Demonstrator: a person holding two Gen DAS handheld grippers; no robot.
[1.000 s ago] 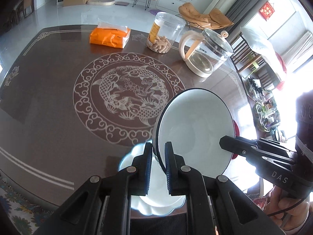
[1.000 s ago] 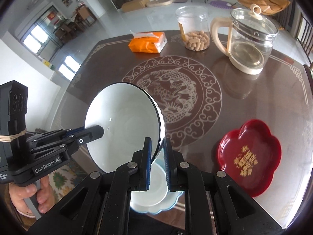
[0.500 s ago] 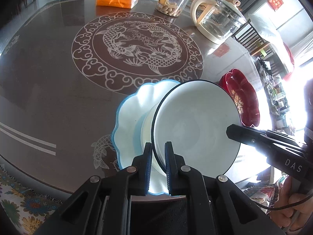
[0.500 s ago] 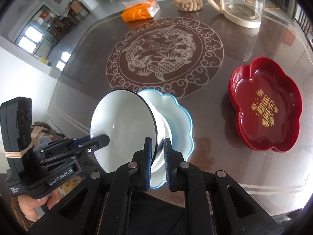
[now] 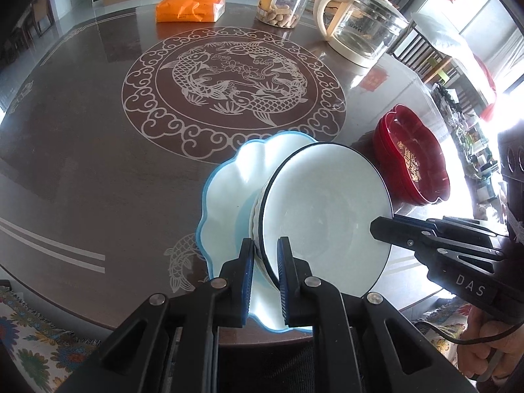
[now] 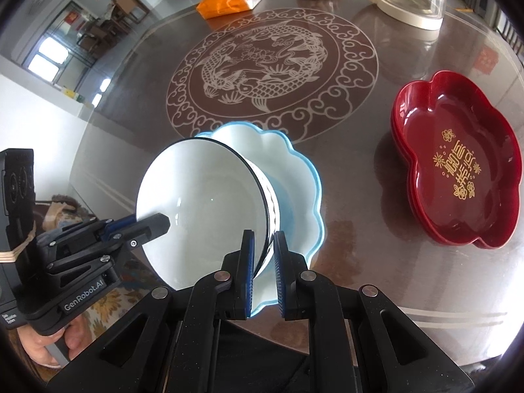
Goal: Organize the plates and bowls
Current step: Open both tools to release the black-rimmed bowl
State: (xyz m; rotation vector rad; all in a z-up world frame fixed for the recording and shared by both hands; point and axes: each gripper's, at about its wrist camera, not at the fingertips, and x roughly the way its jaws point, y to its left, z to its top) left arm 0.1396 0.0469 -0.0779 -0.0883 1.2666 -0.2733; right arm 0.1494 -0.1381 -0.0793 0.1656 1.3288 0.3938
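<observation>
A white bowl with a dark rim (image 5: 324, 219) (image 6: 199, 209) is held tilted over a scalloped blue-edged white plate (image 5: 235, 183) (image 6: 294, 183) near the table's front edge. My left gripper (image 5: 265, 262) is shut on the bowl's rim on one side. My right gripper (image 6: 263, 252) is shut on the rim on the opposite side. The right gripper also shows in the left wrist view (image 5: 380, 227), and the left gripper in the right wrist view (image 6: 160, 222). The bowl's base seems to rest on or just above the plate.
Stacked red flower-shaped plates (image 5: 412, 160) (image 6: 455, 170) sit to the right of the blue plate. At the far side of the brown table (image 5: 82, 124) stand an orange tissue pack (image 5: 190, 8), a jar of snacks (image 5: 285, 0) and a glass kettle (image 5: 363, 29).
Both grippers have carried the bowl down from above the table onto the blue-edged plate, and it has settled lower over the last half second. Both grips are unchanged.
</observation>
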